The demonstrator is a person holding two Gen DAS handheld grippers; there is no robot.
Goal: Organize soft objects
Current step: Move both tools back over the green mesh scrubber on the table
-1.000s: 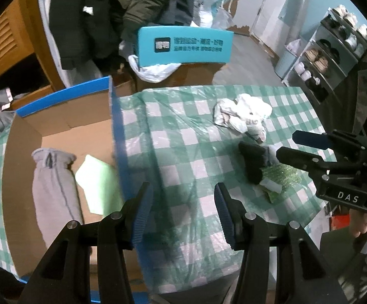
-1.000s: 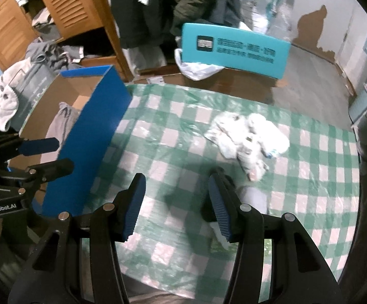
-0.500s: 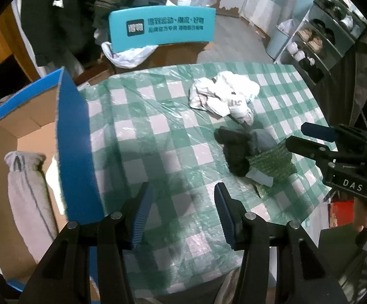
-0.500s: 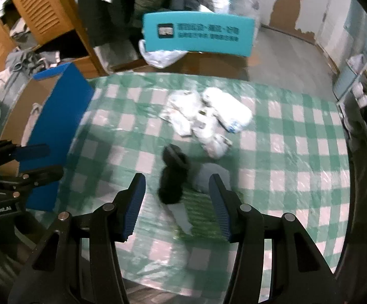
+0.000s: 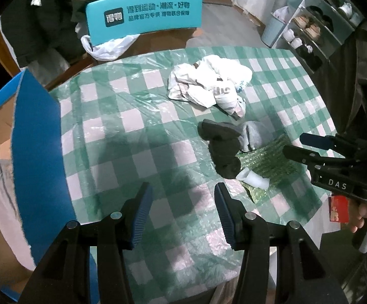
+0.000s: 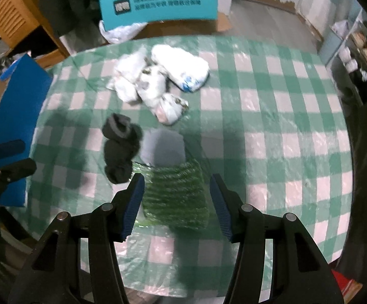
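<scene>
the right gripper (image 6: 177, 202) hangs with jaws spread over a green bubble-wrap pouch (image 6: 175, 197) on the green checked tablecloth (image 6: 272, 116), pads not touching it. black socks (image 6: 120, 149) and a grey sock (image 6: 164, 149) lie just beyond, white socks (image 6: 158, 81) farther. the left gripper (image 5: 182, 214) is spread and empty beside the blue-walled cardboard box (image 5: 38, 152).

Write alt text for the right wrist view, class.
The right tool, jaws open, hovers over a green textured pad on a green-checked tablecloth. Beyond lie black socks, a grey cloth and white bundles.
</scene>
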